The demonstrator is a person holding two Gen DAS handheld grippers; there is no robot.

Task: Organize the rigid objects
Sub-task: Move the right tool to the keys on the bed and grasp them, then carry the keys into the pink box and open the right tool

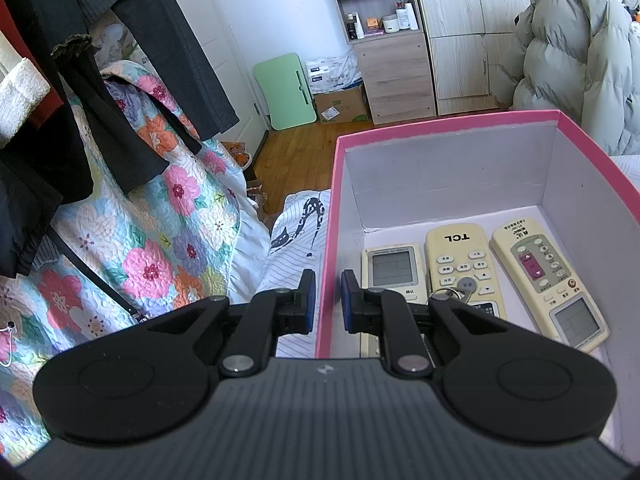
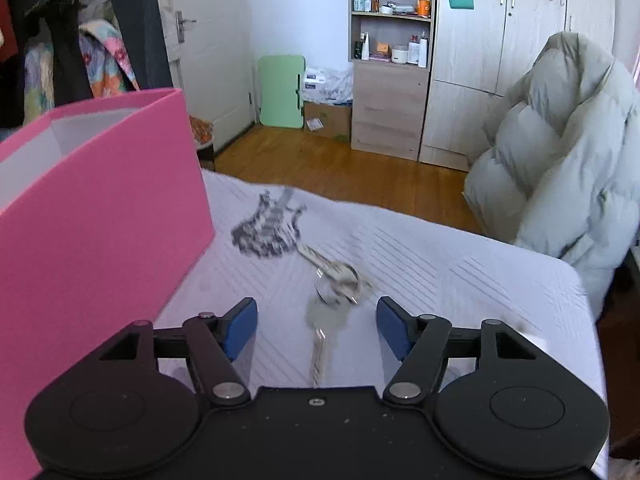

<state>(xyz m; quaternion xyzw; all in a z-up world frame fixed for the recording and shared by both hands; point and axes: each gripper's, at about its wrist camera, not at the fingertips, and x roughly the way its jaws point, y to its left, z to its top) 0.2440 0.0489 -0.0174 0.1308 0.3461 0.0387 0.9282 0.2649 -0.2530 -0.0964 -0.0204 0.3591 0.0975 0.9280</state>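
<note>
A pink box (image 1: 331, 216) with a white inside stands on the bed. In it lie three cream remotes: a small one (image 1: 393, 270), a TCL one (image 1: 462, 264) and a third (image 1: 548, 276), plus a key ring (image 1: 452, 293). My left gripper (image 1: 328, 300) straddles the box's left wall, its pads close on either side of it. In the right wrist view the box (image 2: 100, 208) is at the left. A bunch of keys (image 2: 330, 300) lies on the white bedsheet (image 2: 460, 272). My right gripper (image 2: 316, 324) is open around the keys, just above them.
A grey-green puffer jacket (image 2: 560, 168) lies at the bed's right. A floral quilt (image 1: 160, 220) and dark hanging clothes (image 1: 100, 100) are at the left. Beyond the bed are a wooden floor (image 2: 340, 160), a wardrobe and shelves (image 2: 390, 60).
</note>
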